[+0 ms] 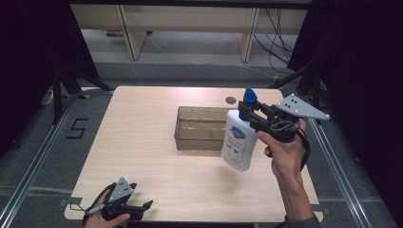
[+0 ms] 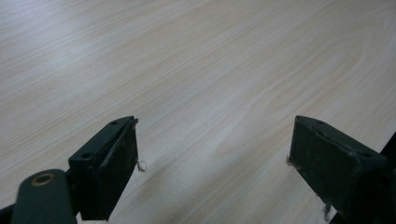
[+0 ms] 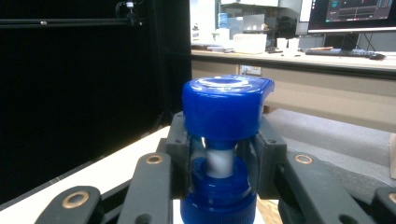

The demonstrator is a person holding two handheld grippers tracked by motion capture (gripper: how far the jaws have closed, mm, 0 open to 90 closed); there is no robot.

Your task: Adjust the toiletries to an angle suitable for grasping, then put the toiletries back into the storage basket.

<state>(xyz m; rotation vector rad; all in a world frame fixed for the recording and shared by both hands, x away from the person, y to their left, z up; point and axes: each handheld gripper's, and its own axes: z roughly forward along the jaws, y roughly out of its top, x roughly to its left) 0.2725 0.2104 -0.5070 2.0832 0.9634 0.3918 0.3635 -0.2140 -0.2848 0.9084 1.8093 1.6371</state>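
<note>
Right gripper (image 1: 248, 112) holds a bottle (image 1: 239, 140) aloft beside a bin (image 1: 183, 135).
Jaws clamp its neck; placing looks undone. Left gripper (image 1: 142, 207) idles apart, nearer the person.

light wooden table (image 1: 142, 142), clear rectangular bin (image 1: 199, 128) resting on it

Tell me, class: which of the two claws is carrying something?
The right claw: it is shut on the bottle at its neck, lifted by the tray. The left claw is open, empty.
</note>
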